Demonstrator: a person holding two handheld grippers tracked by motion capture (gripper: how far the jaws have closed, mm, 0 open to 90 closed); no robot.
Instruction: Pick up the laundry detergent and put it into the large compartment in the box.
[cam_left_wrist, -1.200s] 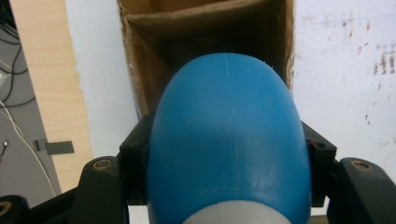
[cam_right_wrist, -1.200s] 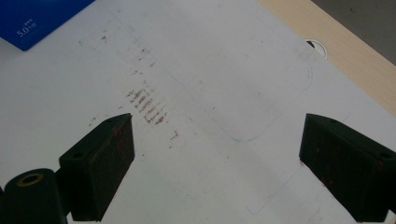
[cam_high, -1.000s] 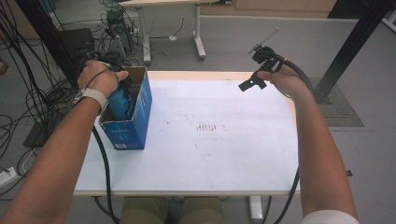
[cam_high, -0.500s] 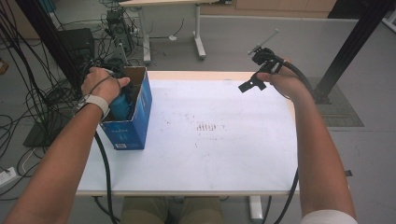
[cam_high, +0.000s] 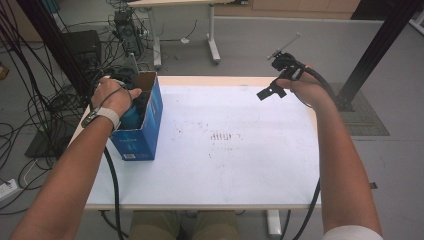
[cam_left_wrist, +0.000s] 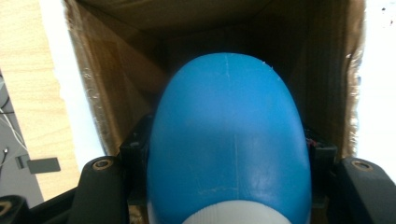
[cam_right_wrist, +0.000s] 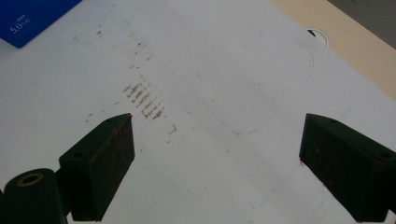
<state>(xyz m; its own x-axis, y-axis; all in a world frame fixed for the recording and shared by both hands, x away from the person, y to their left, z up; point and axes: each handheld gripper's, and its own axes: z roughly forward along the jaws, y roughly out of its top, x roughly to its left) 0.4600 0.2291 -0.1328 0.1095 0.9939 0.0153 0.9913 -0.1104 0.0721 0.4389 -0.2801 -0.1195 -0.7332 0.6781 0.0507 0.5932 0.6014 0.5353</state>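
Note:
My left gripper (cam_left_wrist: 229, 149) is shut on a smooth blue rounded object (cam_left_wrist: 229, 135) with a white base, which its black jaws clamp from both sides. It hangs inside an open blue cardboard box (cam_high: 145, 132) on the table's left part; brown inner walls (cam_left_wrist: 116, 93) surround it. In the high view a hand covers the left gripper (cam_high: 131, 102), and a bit of the blue object (cam_high: 131, 117) shows below it. My right gripper (cam_high: 270, 91) hovers over the table's far right corner. Its jaws stand wide apart over the bare white top, right gripper (cam_right_wrist: 215, 135) open.
The white table (cam_high: 225, 170) bears faint brownish marks (cam_high: 222, 136) near its middle. A corner of the blue box (cam_right_wrist: 37, 16) and a cable hole (cam_right_wrist: 317, 37) appear in the right gripper view. Cables (cam_high: 45, 100) lie on the floor at left; a black post (cam_high: 375, 50) stands at right.
The left hand has sunk lower into the blue box with the blue object in its grip. The right hand has kept still.

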